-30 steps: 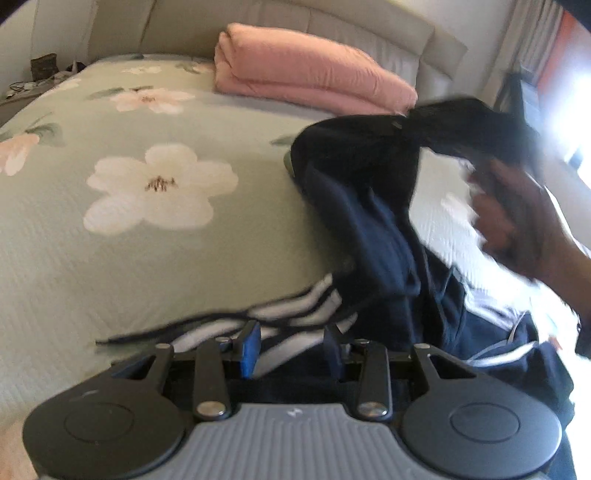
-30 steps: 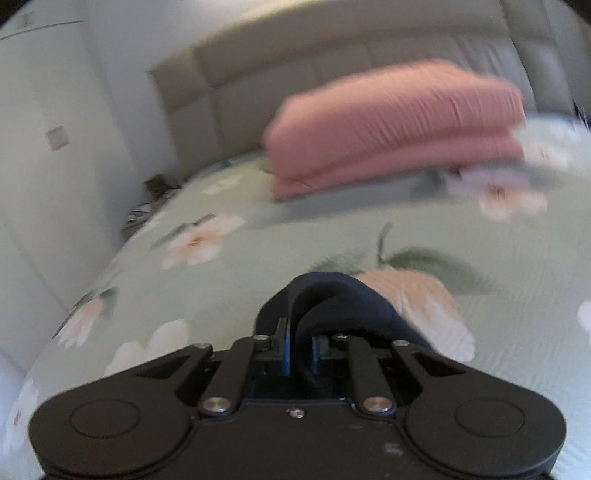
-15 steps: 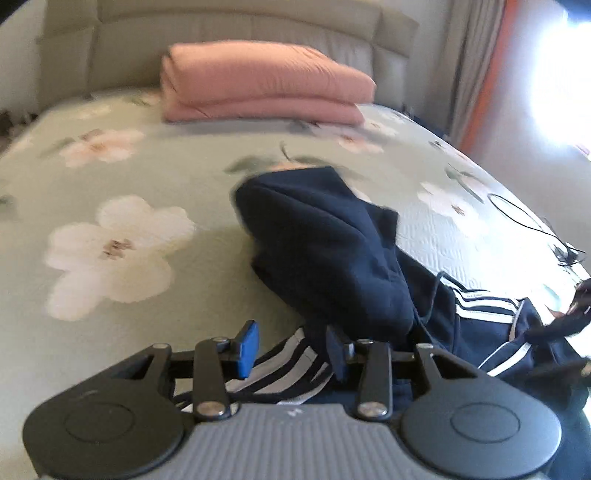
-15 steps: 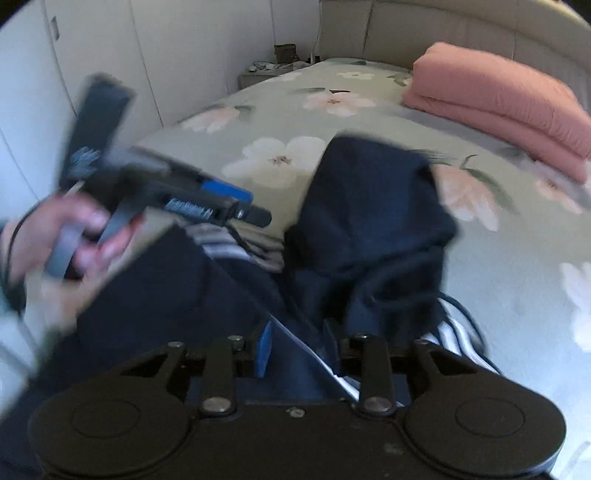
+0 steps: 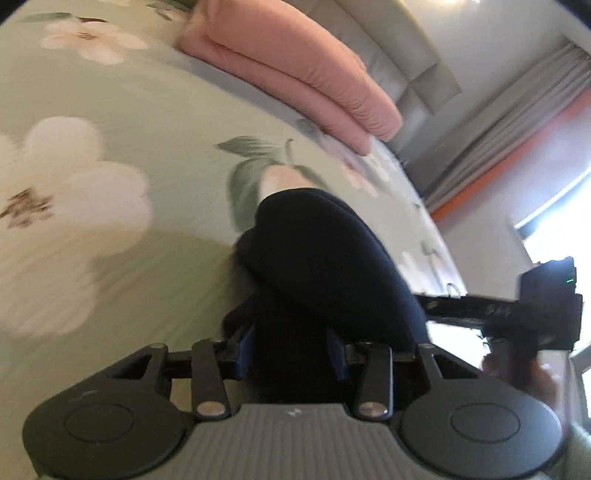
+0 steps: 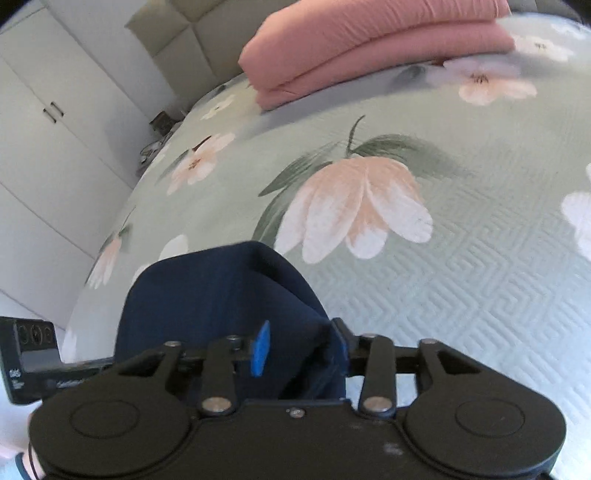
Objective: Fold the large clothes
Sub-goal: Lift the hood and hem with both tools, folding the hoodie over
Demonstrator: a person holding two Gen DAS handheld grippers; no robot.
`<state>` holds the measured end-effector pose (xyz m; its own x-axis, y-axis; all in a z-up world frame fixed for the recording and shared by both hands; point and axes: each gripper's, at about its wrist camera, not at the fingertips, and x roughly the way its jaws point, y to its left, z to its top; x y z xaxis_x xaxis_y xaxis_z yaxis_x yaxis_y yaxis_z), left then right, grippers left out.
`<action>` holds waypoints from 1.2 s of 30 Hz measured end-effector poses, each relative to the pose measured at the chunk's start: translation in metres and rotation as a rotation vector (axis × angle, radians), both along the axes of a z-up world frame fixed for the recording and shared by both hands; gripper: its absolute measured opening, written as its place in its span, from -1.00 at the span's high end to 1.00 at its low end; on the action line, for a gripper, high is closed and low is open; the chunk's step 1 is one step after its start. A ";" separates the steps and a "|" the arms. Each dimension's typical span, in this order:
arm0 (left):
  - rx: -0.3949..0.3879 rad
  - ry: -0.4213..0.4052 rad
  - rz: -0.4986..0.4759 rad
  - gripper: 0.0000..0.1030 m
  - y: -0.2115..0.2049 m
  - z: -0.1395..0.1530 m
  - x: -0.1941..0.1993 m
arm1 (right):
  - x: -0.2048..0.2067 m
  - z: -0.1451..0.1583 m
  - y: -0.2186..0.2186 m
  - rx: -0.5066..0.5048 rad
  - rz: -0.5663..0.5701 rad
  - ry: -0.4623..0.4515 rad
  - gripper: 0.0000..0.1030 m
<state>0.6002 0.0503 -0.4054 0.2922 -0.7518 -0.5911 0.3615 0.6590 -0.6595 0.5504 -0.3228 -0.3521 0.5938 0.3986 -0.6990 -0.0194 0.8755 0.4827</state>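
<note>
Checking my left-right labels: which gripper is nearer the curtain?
Right. The right gripper is on the curtain side of the dark garment; the left gripper is on the wardrobe side. Both grippers' jaws have just been opening, with the garment between them.

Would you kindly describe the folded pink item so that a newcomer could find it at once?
Start from the bed's green floral bedspread and look to its far end, by the padded beige headboard. The pink blanket lies there, folded into thick layers. It is the only plain pink thing; the navy garment sits nearer, dark and rumpled.
</note>
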 end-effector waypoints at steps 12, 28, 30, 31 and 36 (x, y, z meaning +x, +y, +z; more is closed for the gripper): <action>0.010 -0.043 0.079 0.90 -0.013 0.010 0.017 | -0.021 0.017 0.010 -0.077 -0.115 -0.134 0.72; 0.237 0.071 0.324 0.87 0.033 0.013 0.005 | -0.073 0.039 0.005 -0.287 -0.249 -0.213 0.57; 0.172 0.120 0.323 0.85 0.045 0.005 0.009 | -0.060 0.033 -0.001 -0.243 -0.203 -0.193 0.24; 0.149 0.116 0.316 0.83 0.048 0.005 0.008 | -0.053 0.033 -0.005 -0.234 -0.185 -0.189 0.02; 0.075 0.022 0.268 0.62 0.061 0.020 -0.005 | -0.003 0.021 -0.012 -0.190 -0.038 -0.147 -0.59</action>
